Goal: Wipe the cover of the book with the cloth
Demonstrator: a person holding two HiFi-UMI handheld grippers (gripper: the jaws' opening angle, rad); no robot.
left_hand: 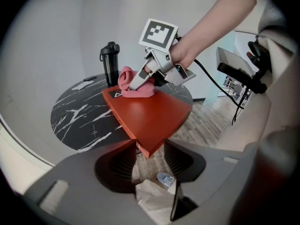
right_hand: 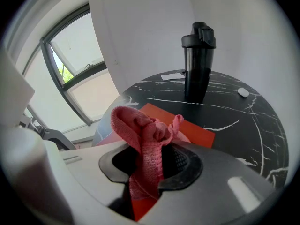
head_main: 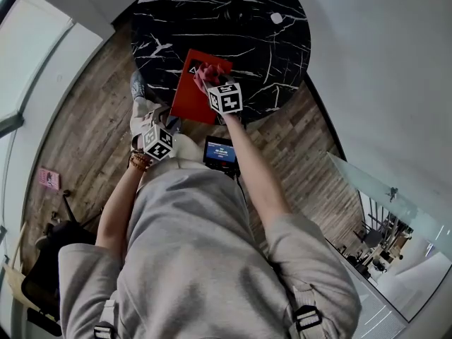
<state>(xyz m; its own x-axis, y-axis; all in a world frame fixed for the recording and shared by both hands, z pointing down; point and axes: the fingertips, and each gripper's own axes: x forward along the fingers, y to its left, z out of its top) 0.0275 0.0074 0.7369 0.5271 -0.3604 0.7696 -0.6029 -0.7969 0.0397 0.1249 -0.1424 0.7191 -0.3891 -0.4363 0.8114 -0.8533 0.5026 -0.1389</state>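
- The book lies flat at the 6 o'clock edge of the table, with its near corner hanging past the rim.
- The left gripper has that corner wedged between wide-set jaws. They seem to press on its two edges and pin it.
- The right gripper is clenched on the cloth. A bunched wad sticks out ahead of the jaws and rests on the cover at the book's 12 o'clock end.
- A bottle stands on the table beyond that end, apart from the book.
- The book looks stiff and smooth-covered, so it would likely skate or pivot on the polished top. A grip on the overhanging corner seems the right place to steady it.
- The cloth is soft and limp. Gripped mid-bundle it gives a padded face, and light, even pressure should do.
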